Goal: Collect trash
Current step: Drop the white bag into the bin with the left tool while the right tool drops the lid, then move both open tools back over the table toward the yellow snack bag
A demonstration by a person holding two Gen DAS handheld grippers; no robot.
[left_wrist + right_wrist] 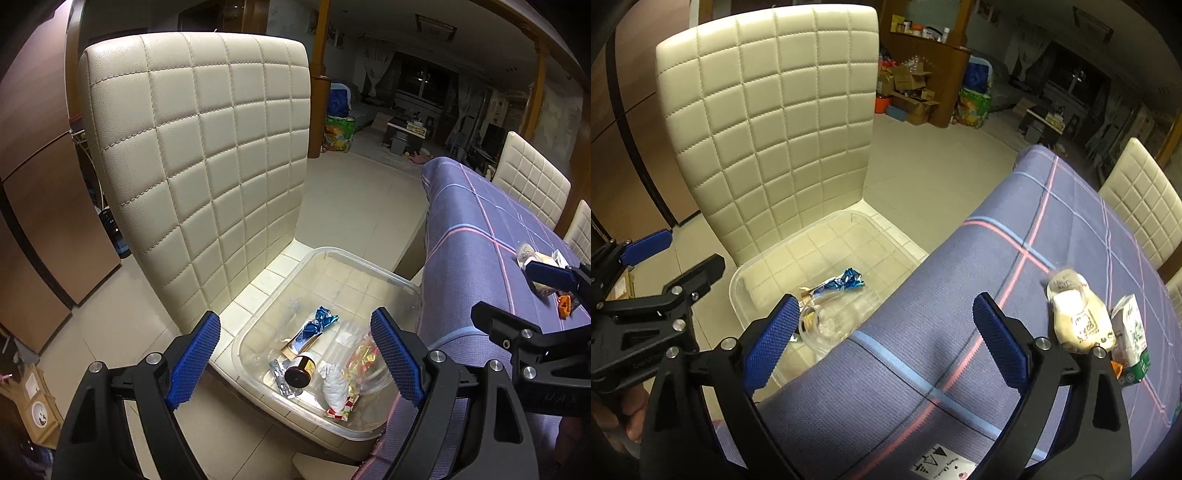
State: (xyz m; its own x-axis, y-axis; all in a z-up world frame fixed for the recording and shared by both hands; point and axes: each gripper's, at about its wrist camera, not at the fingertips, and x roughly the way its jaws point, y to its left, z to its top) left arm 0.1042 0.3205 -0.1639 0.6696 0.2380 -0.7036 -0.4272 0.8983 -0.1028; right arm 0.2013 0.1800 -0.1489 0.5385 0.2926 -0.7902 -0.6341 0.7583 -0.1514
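A clear plastic bin [369,263] sits on the seat of a cream quilted chair [207,155]. In it lie a blue foil wrapper [322,318], a brown jar [300,373], a white crumpled wad [336,384] and a gold and red wrapper [360,363]. My left gripper [295,360] hangs open above the bin with nothing between its pads. My right gripper [886,343] is open and empty over the edge of the purple plaid table [960,295]. To its right on the cloth lie a cream packet [1078,321], a small white and green carton [1132,336] and an orange scrap [1117,369].
The table edge overhangs the bin's right side. Two more cream chairs [1141,199] stand along the table's far side. Cardboard boxes [908,92] and bags crowd the back of the room. A brown cabinet [40,206] stands left of the chair. Pale floor tiles [354,206] lie beyond.
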